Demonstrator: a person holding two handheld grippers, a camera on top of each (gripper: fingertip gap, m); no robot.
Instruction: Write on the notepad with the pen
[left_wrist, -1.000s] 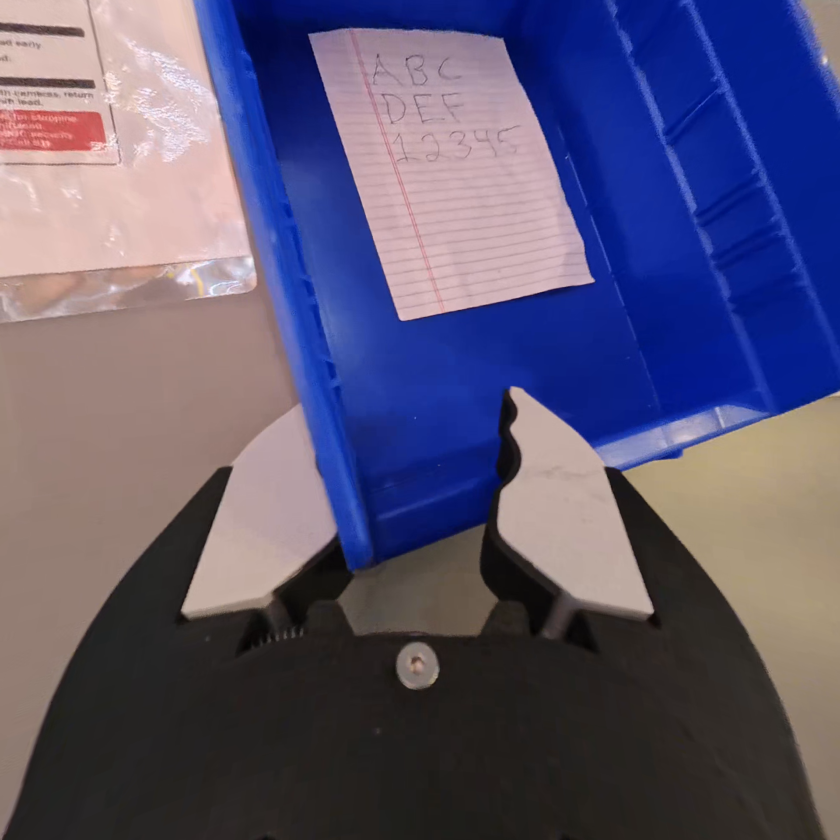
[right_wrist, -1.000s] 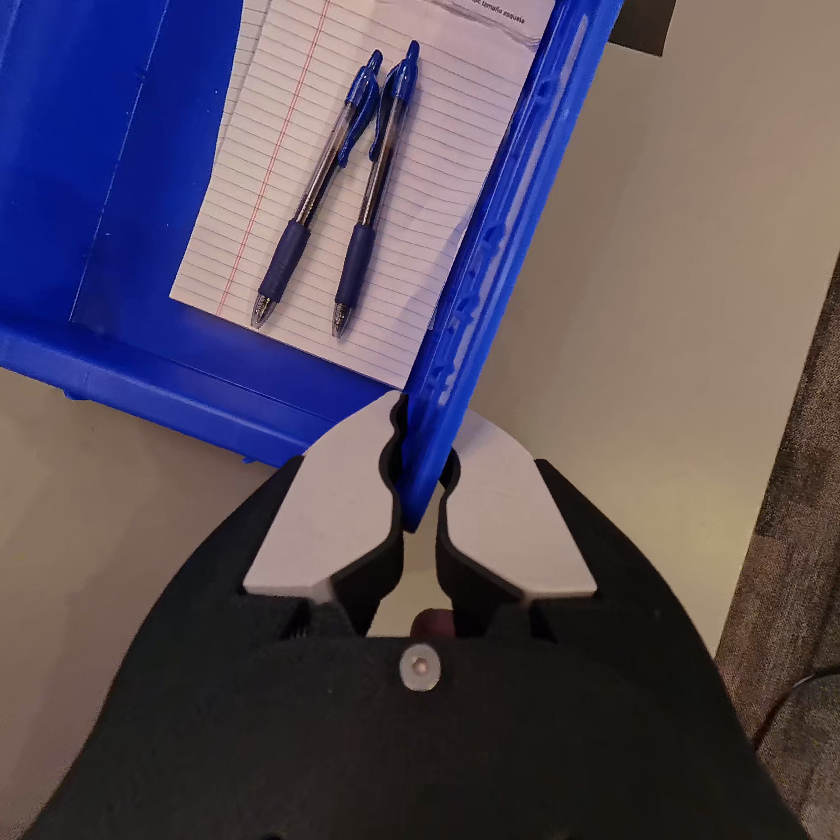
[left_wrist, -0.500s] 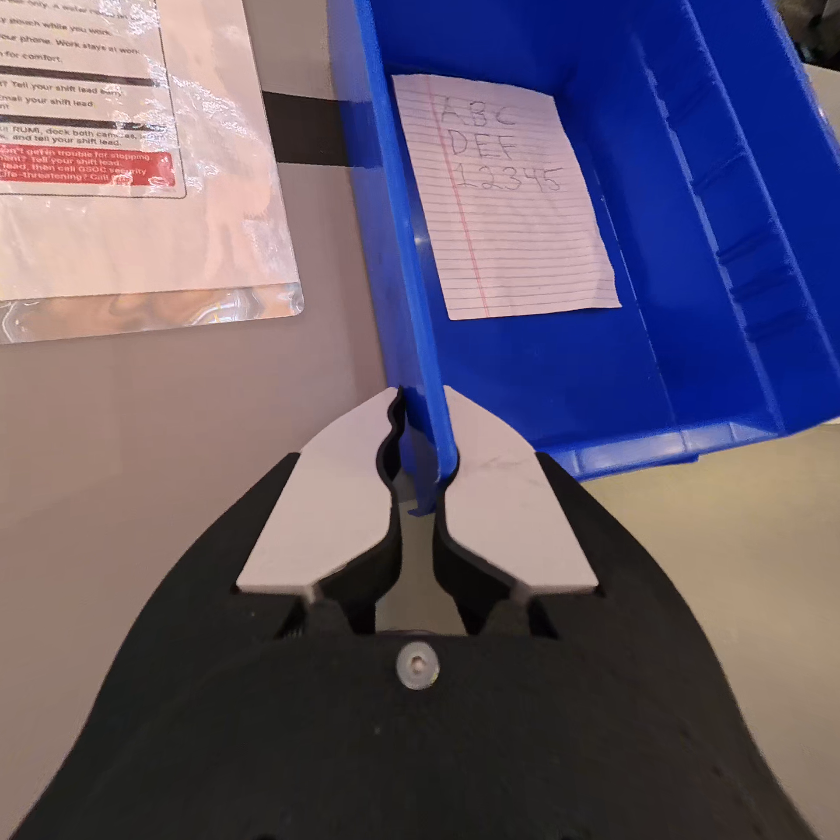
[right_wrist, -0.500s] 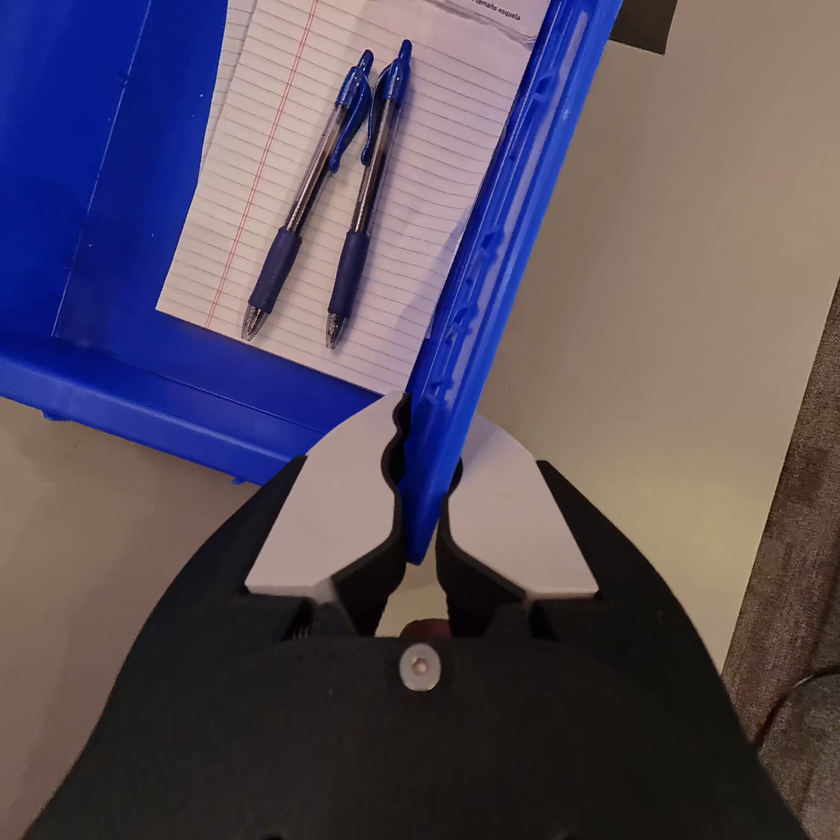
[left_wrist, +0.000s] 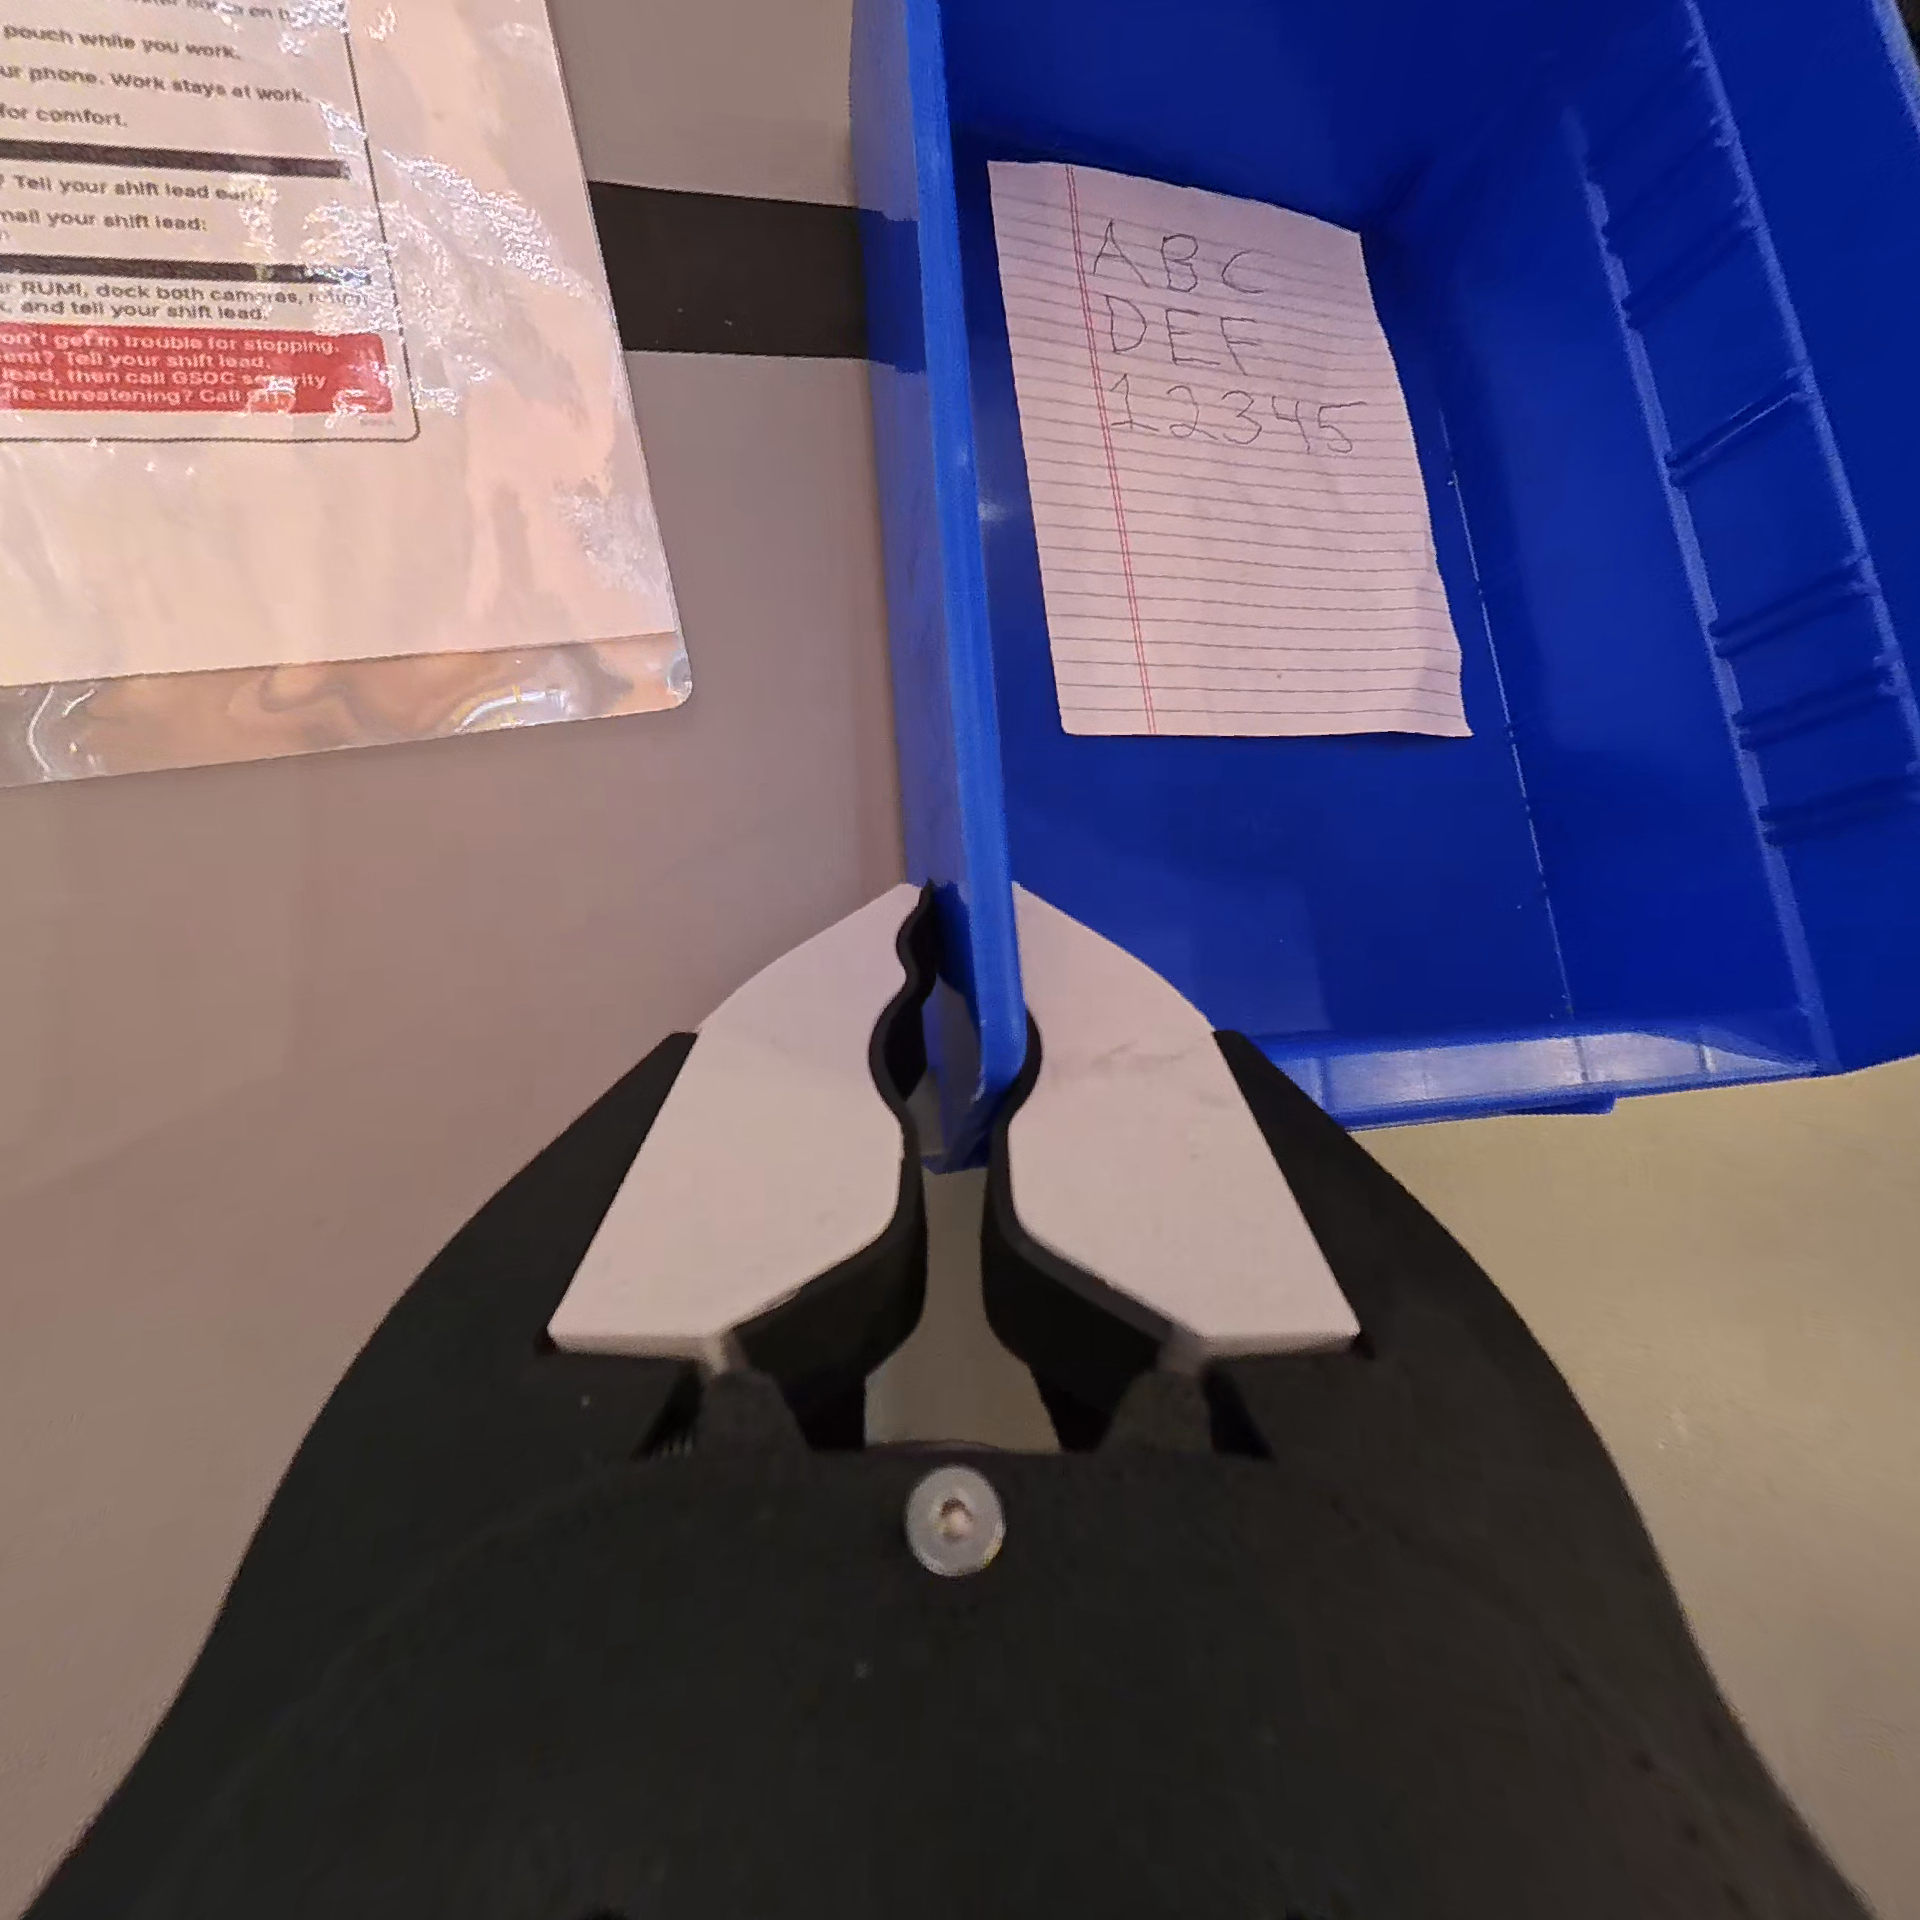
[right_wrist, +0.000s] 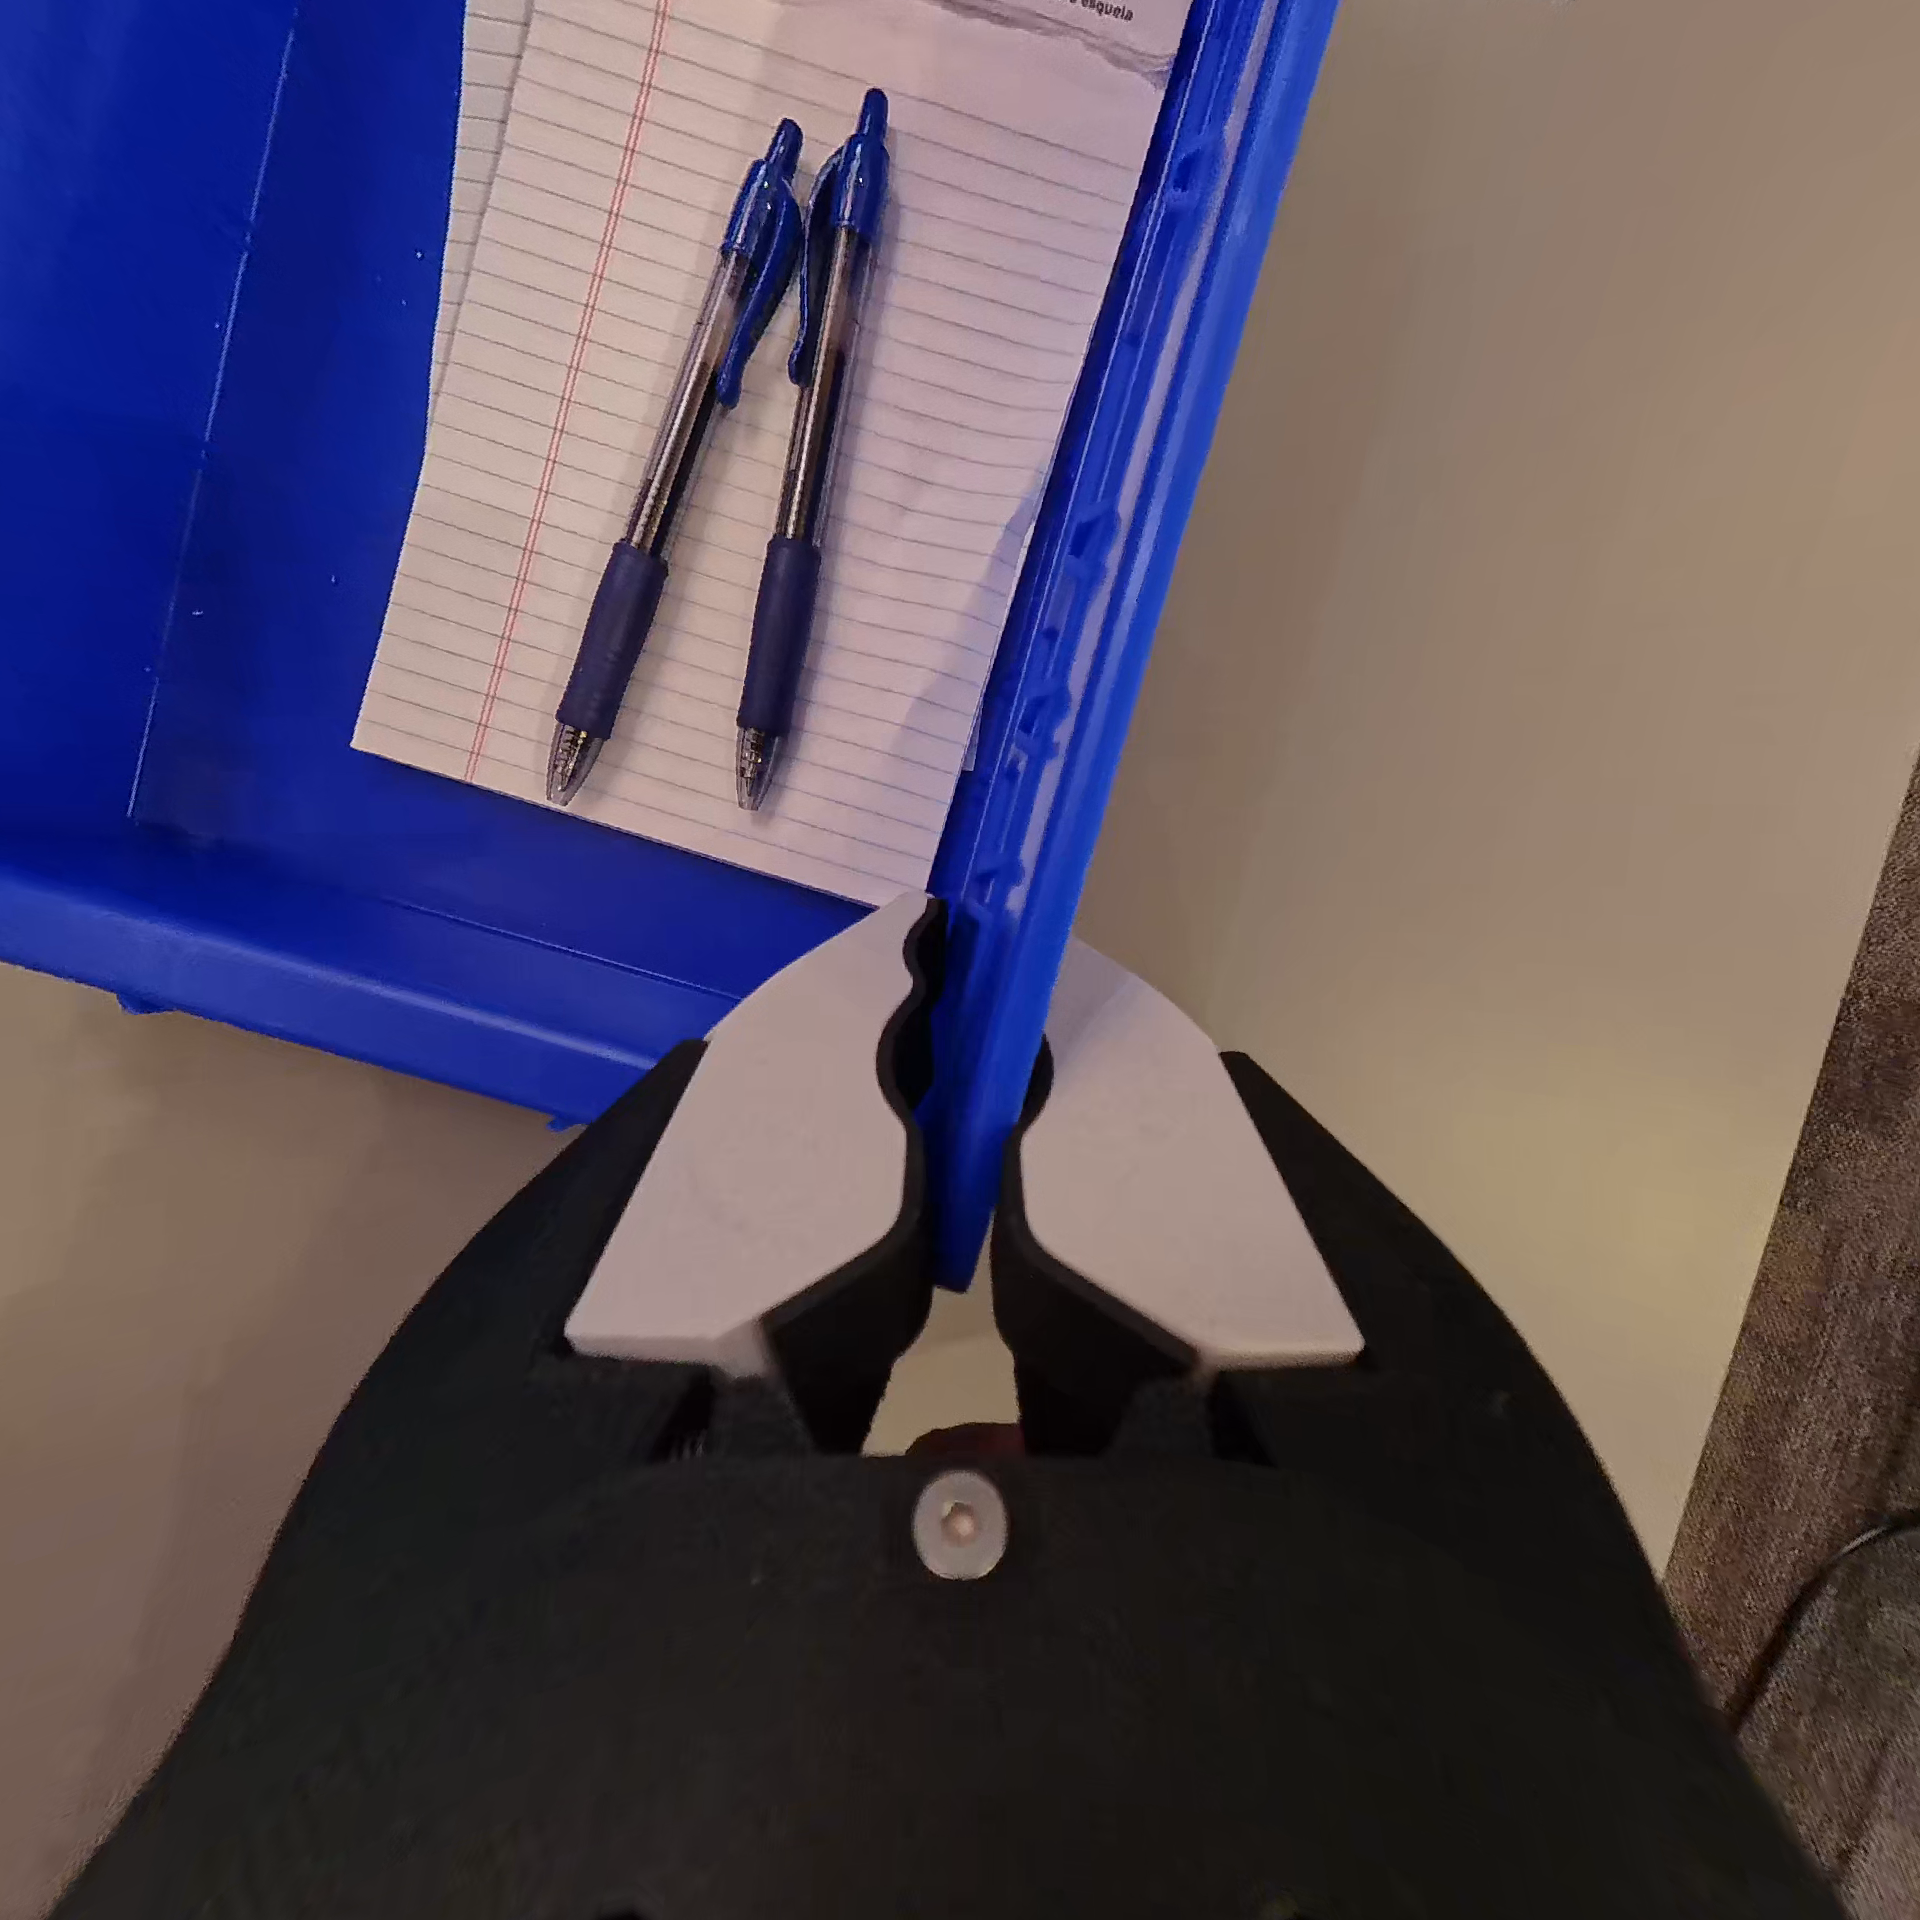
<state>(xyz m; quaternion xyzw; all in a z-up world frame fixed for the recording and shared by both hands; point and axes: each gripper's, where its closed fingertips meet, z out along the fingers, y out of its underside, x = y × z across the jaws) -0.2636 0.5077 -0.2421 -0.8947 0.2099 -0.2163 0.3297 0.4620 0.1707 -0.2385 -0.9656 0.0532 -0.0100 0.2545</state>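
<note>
Both tongs clench bin walls: left tongs (left_wrist: 971, 935) on one bin (left_wrist: 977, 623), laminated sheet (left_wrist: 312, 416) at ten o'clock; right tongs (right_wrist: 987, 956) by pens (right_wrist: 727, 447) on notepad (right_wrist: 935, 520)

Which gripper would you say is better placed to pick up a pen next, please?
Probably the right gripper: the pens lie on the notepad just ahead. Both grippers clamp bin walls; the left gripper sees no pen.

Bin (right_wrist: 1091, 520) walls fence pens (right_wrist: 727, 468) and notepad (right_wrist: 935, 364); access from above only. Counter (right_wrist: 1455, 520) right of bin open.
</note>
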